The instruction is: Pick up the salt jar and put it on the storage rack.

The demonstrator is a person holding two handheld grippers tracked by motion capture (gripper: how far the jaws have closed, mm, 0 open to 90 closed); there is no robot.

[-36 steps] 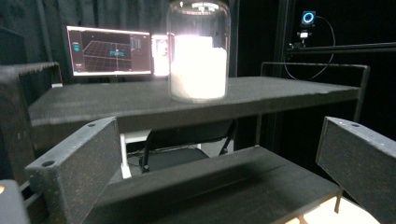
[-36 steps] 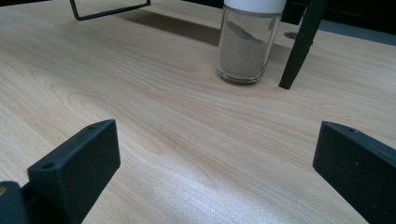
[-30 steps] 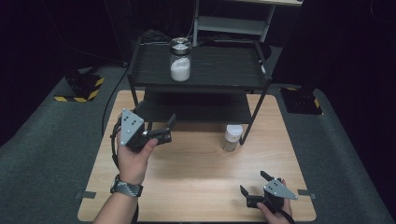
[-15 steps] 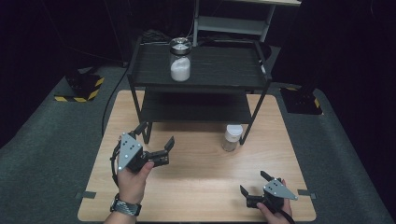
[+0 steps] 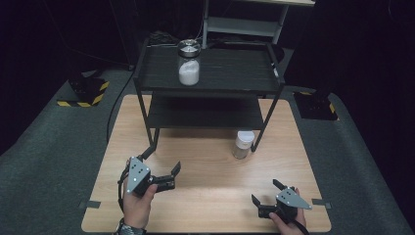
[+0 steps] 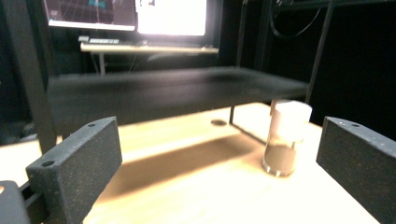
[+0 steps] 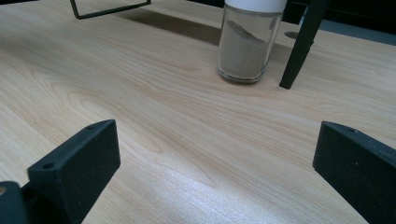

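In the high view, the wooden worktop [image 5: 205, 196] carries a black 2-tier shelf rack [image 5: 208, 78]. A small jar [image 5: 243, 144] with a white cap stands on the worktop just beside the rack's front right leg, on its inner side. A taller glass jar [image 5: 189, 62] with a metal lid and white contents stands on the rack's top tier, left of its middle. The left gripper [image 5: 161, 169] is held in a hand [image 5: 138, 208] in front of the rack's front left leg, its fingers spread wide and holding nothing. The right gripper [image 5: 266, 192] sits well in front of the small jar, near the worktop's front edge, fingers also wide apart and empty.

In the left gripper view, the 2 black fingers [image 6: 77, 163] stand far apart at the bottom corners. The small jar [image 6: 285, 137] stands on the worktop beyond them, nearer the right-hand finger, with the rack's lower tier [image 6: 168, 91] behind it.

In the right gripper view, the fingers [image 7: 74, 161] are wide, with bare worktop [image 7: 187, 140] between them. The small jar [image 7: 246, 42], filled with a tan powder, stands beyond them, just beside the rack's black leg [image 7: 301, 46].
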